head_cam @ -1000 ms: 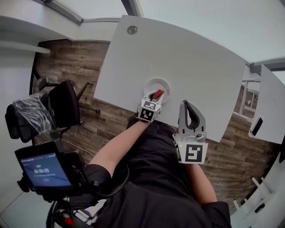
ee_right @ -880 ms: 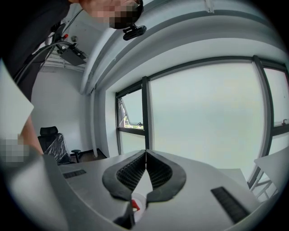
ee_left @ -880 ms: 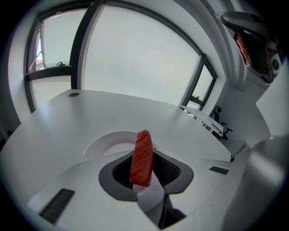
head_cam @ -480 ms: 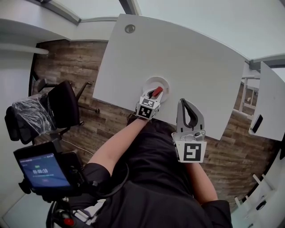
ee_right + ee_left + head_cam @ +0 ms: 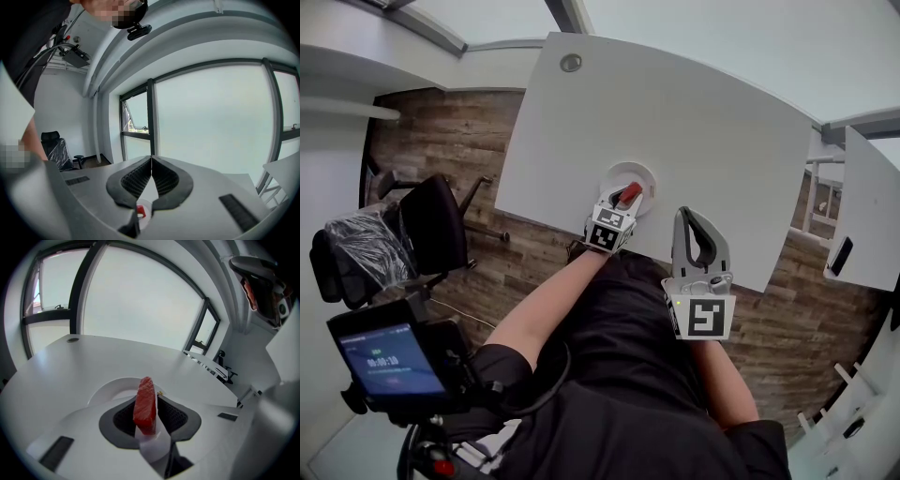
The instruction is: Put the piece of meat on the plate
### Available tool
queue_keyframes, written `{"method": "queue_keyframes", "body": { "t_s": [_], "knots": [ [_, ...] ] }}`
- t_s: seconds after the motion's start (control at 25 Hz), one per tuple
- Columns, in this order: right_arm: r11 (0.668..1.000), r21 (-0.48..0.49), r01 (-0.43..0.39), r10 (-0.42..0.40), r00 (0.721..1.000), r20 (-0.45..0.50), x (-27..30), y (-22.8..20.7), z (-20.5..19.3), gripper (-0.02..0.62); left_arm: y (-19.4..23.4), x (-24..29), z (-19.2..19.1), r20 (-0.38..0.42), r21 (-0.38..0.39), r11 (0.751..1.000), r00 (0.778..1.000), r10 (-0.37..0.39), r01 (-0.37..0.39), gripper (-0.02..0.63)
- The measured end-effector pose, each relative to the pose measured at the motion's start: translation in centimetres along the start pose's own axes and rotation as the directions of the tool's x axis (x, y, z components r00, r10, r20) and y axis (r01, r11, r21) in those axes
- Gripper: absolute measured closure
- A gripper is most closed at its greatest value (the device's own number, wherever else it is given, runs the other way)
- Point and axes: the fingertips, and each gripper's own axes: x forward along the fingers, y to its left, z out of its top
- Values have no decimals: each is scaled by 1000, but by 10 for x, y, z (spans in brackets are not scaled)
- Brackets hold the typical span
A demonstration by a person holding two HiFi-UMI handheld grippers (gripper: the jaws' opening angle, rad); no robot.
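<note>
The piece of meat (image 5: 145, 404), a red slab, is gripped on edge between the jaws of the left claw (image 5: 146, 398). The jaws are closed part-way onto its two broad faces, and its upper end stands clear of the pads. In the head view the meat is seen over the near part of the white plate (image 5: 630, 172), which lies on the white desk (image 5: 694, 112) close to the desk's near edge. Whether the lower end of the meat touches the plate cannot be told from either view; it appears to hang just above it. The right claw (image 5: 151, 158) is closed tip to tip with nothing between the jaws. It is held to the right of the plate, apart from it.

The step in hand is judged to be the setting down. It is best done if the meat is first carried a little further in, so that it is over the middle of the plate rather than its near rim. It is then lowered until the bottom edge is borne by the plate. The jaws should be opened slowly and only after that. A slab released on edge is likely to topple onto a broad face, and room for that fall should be left inside the rim. Soft meat may cling to a pad, so the left claw is better drawn back along its own line than lifted sharply. The plate should not be nudged, as it sits near the desk's edge.
</note>
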Motion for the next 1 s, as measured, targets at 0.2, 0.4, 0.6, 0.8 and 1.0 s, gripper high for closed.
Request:
{"method": "queue_keyframes", "body": {
  "t_s": [0.2,0.4,0.6,0.8,1.0],
  "knots": [
    [1000,10,15,-15,1000,2,-1,-5,1,588,5,-2,3,6,4,1000,1000,30,-30,506],
    [999,26,41,-41,999,13,0,-17,3,588,8,0,-4,-23,14,999,999,34,-34,444],
    [999,19,33,-34,999,13,1,-14,1,588,13,3,-17,-67,41,998,996,54,-52,404],
    [1000,13,19,-19,1000,8,2,-8,0,588,14,2,-16,-75,69,996,995,67,-62,373],
    [999,20,25,-25,1000,3,0,-11,-1,588,14,5,-13,-77,94,993,994,76,-69,348]
  ]
}}
